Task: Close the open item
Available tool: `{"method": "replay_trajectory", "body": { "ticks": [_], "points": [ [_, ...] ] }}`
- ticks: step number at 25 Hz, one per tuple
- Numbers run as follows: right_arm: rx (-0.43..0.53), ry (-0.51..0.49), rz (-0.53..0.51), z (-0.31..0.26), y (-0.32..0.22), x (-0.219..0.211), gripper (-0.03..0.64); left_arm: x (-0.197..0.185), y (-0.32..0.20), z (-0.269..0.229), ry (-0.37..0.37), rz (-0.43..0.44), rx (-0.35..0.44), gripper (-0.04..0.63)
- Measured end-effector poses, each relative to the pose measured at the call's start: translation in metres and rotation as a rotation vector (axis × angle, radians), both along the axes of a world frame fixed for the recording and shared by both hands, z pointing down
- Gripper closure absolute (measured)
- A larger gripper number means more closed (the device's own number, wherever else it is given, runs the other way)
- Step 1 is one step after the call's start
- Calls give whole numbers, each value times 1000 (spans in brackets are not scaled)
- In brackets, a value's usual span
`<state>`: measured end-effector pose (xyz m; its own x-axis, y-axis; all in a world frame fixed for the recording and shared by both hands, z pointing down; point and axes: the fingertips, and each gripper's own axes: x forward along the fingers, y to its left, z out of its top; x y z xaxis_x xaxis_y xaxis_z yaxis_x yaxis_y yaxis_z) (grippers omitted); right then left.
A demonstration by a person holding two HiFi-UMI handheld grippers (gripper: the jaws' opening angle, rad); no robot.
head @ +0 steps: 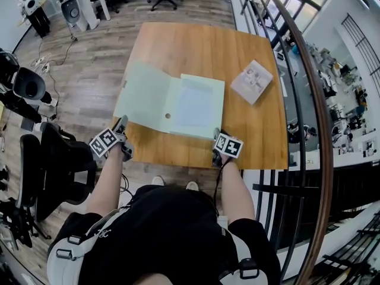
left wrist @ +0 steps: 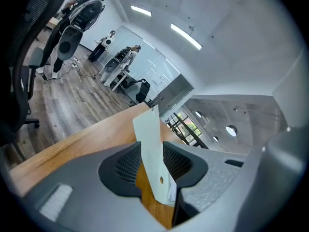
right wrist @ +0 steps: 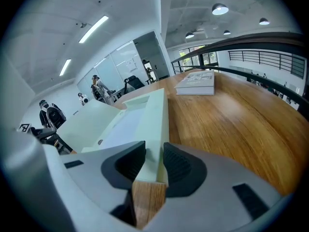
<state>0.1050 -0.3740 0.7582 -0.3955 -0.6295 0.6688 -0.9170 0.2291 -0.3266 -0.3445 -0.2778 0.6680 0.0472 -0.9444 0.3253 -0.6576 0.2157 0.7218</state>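
Note:
A pale green file box (head: pixel 196 107) lies open on the wooden table (head: pixel 196 46), its lid (head: pixel 145 94) spread out to the left. My left gripper (head: pixel 123 124) is at the lid's near left corner. In the left gripper view the thin lid (left wrist: pixel 153 158) crosses slantwise between the jaws of the left gripper (left wrist: pixel 152 151), which stand wider than the sheet. My right gripper (head: pixel 217 136) is at the box's near right corner. In the right gripper view the box's side wall (right wrist: pixel 157 124) fills the gap of the right gripper (right wrist: pixel 154 154) without visible squeeze.
A closed book (head: pixel 252 81) lies at the table's far right, also in the right gripper view as the book (right wrist: pixel 195 82). A curved railing (head: pixel 309 100) runs along the right. A black chair (head: pixel 53 159) stands at my left, close to the table's near edge.

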Motion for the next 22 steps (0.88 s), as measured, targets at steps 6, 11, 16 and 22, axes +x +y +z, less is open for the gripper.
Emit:
{"method": "replay_trajectory", "body": {
  "ticks": [6, 11, 16, 22],
  "points": [
    [5, 5, 1, 0, 0, 0, 500, -5, 4, 6, -37, -43, -54, 462],
    [9, 4, 6, 1, 1, 0, 500, -6, 2, 7, -56, -34, -64, 462],
    [11, 6, 5, 0, 0, 0, 499, -5, -11, 0, -67, -14, -49, 462],
    [5, -6, -1, -1, 1, -3, 500, -2, -26, -7, -85, 11, -47, 580]
  ]
}}
